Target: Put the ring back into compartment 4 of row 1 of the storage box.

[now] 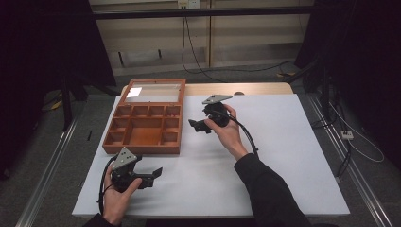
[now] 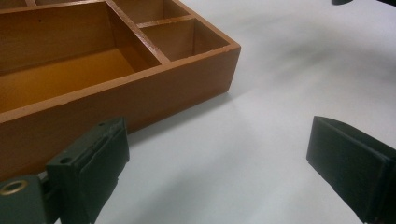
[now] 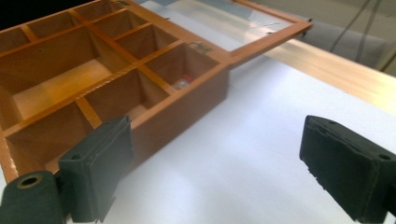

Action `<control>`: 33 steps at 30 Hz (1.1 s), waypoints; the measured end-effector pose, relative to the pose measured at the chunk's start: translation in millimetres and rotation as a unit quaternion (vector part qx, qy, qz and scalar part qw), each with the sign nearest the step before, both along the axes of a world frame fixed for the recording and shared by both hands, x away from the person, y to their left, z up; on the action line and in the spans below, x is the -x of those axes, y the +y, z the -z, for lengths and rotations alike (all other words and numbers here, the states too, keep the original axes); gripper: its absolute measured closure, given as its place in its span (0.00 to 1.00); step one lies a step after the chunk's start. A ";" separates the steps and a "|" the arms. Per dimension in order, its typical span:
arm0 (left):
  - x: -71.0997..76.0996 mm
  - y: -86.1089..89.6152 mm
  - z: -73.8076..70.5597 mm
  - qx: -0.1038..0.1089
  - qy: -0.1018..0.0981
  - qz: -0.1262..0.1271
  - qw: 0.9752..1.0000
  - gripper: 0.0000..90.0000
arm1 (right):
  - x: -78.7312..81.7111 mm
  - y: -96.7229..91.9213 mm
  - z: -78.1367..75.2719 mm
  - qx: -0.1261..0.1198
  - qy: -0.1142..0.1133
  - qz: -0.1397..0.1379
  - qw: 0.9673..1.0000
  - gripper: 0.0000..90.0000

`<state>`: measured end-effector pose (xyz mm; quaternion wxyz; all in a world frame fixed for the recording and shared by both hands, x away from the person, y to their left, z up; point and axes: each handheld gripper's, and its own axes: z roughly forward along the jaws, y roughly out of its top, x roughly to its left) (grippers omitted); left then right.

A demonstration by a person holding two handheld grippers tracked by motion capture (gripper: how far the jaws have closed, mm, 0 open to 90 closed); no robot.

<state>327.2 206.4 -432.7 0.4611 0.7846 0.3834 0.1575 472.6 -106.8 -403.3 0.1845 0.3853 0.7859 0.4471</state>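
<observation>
A wooden compartment box (image 1: 142, 150) lies open on the white table, its glass lid (image 1: 153, 92) folded back flat. My left gripper (image 1: 156, 175) hovers open just in front of the box's near right corner (image 2: 229, 60), nothing between its jaws. To the right of the box my right gripper (image 1: 195, 126) is open and empty too, jaws pointing left at the box's right wall (image 3: 187, 112). In the right gripper view a small red-and-clear item (image 3: 183, 82) lies in a far right compartment; I cannot tell what it is.
The white tabletop (image 1: 283, 151) stretches wide to the right of the box. A wooden strip (image 1: 236, 88) runs along the table's far edge. Cables (image 1: 198, 56) trail on the floor behind, and a power strip (image 1: 347, 135) lies on the floor at right.
</observation>
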 end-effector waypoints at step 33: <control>0.3 0.8 -1.2 0.001 -0.002 -0.004 1.000 0.06 | 76.6 -88.8 4.4 0.006 -0.014 0.054 0.998 0.10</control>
